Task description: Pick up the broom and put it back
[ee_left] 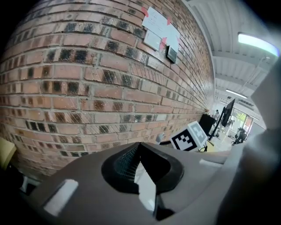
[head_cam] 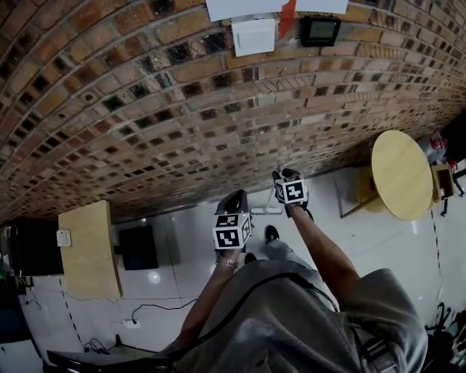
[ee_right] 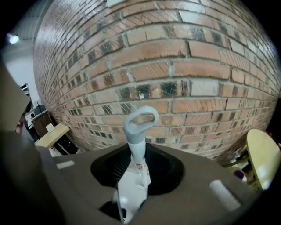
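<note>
Left tongs (ee_left: 139, 147): tips together, nothing between them (this view also catches the right one's marker cube (ee_left: 189, 137) just beside). Right tongs (ee_right: 134, 154): closed on the broom (ee_right: 135, 141) handle just under its grey loop end, with the handle upright before the brick wall (ee_right: 175, 66). Head view: both tongs are near the wall foot, over white floor (head_cam: 182, 233). The loop cannot be made out there.

no print is legible, not even on the wall papers (head_cam: 244, 7).
</note>
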